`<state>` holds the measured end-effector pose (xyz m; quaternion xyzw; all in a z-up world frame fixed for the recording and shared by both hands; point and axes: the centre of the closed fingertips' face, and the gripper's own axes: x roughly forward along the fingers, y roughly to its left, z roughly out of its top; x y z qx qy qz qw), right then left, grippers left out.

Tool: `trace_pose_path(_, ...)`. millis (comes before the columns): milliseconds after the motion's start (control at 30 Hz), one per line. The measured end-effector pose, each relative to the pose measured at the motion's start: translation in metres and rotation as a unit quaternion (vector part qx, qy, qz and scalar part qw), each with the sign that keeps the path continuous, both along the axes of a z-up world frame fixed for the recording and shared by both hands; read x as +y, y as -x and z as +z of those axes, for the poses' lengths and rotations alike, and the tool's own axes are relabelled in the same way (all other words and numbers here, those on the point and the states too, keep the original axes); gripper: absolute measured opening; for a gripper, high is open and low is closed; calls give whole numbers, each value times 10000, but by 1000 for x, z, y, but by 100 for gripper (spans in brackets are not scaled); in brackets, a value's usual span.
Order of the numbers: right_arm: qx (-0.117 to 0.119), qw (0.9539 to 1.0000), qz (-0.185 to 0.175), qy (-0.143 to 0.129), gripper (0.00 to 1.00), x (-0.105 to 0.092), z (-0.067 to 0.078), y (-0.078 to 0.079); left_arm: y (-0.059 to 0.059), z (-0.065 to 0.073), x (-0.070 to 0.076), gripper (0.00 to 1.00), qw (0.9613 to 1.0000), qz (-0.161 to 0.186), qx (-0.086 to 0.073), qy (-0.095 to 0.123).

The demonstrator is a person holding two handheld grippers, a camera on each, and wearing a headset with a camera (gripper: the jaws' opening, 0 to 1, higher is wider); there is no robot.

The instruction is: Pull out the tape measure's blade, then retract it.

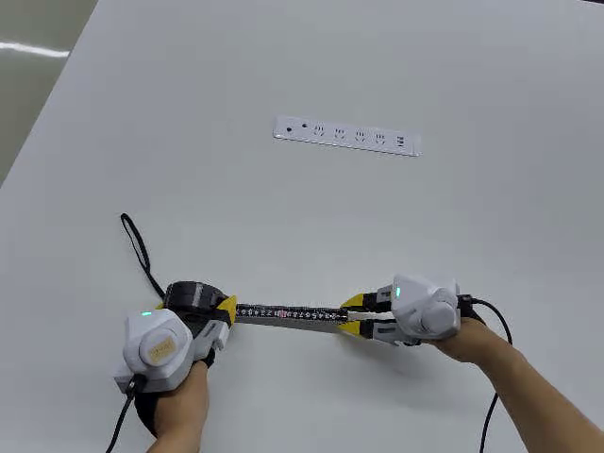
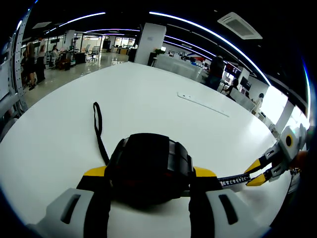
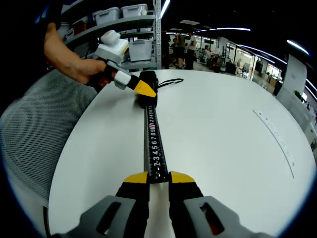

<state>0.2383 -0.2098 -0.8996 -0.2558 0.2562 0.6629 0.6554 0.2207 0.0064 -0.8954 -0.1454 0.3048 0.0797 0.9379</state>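
A black tape measure case [image 1: 192, 297] lies on the white table [image 1: 302, 217], and my left gripper [image 1: 219, 316] is shut on it; in the left gripper view the case [image 2: 148, 166] sits between the yellow-tipped jaws. Its blade [image 1: 288, 314] is pulled out to the right along the table. My right gripper [image 1: 353, 314] is shut on the blade's end. In the right gripper view the numbered blade [image 3: 152, 148] runs from the right gripper [image 3: 158, 178] up to the case [image 3: 147, 91]. A black wrist strap [image 1: 139, 250] trails from the case to the upper left.
A white power strip [image 1: 345, 135] lies flat on the table, well beyond the grippers. The table edge runs along the upper left [image 1: 47, 104]. Black cables [image 1: 491, 316] trail from both grippers toward the person.
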Motion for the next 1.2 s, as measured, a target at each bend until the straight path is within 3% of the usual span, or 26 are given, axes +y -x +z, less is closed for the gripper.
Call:
trace_pose_path(333, 6, 10000, -30, -15, 12, 2, 0, 0, 0, 0, 1, 62, 10000, 43, -46, 32)
trace_pose_path(733, -17, 9999, -79, -75, 12, 3, 2, -3, -2, 1, 1, 65, 9998, 187, 41, 104)
trace_pose_path(1200, 17, 10000, -74, -58, 12, 3, -2, -3, -9, 2, 3, 68, 9996, 230, 31, -171)
